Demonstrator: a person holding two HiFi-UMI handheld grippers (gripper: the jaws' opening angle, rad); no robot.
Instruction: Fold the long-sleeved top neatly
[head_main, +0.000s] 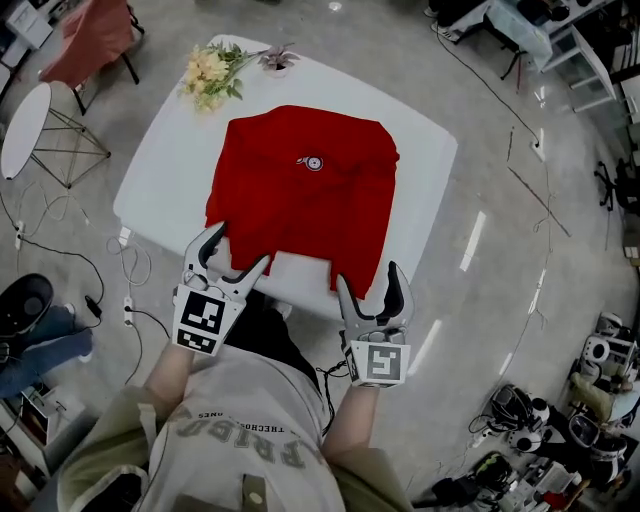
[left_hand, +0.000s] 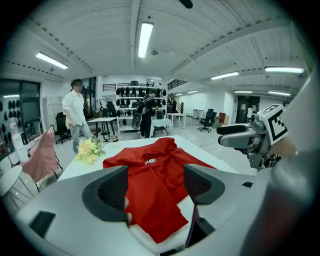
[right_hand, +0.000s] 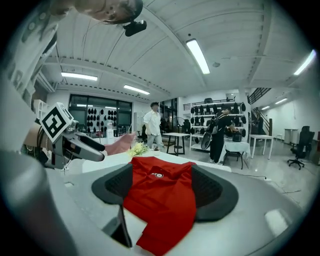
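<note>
Nearest is the person's pale printed shirt (head_main: 235, 440), with both forearms reaching out to the near edge of the white table (head_main: 425, 150). The left claw (head_main: 238, 250) is at the near-left hem of the red long-sleeved top (head_main: 300, 190). Its jaws are wide apart, and the cloth lies ahead of them, not pinched. The right claw (head_main: 368, 283) also gapes, its jaws on either side of the near-right corner of the top, which droops over the table's near edge. I cannot tell whether either claw touches the cloth.

The top lies flat in the middle of the table, badge up and collar at the far side. It already forms a rough oblong with no sleeve trailing loose, so the sleeves seem to be tucked in. A bunch of flowers (head_main: 208, 72) sits at the far-left corner, clear of the cloth.

The step in hand looks like taking hold of the hem. Next, both claws must close on the two near corners evenly, then carry them far towards the collar, keeping the edge straight.
</note>
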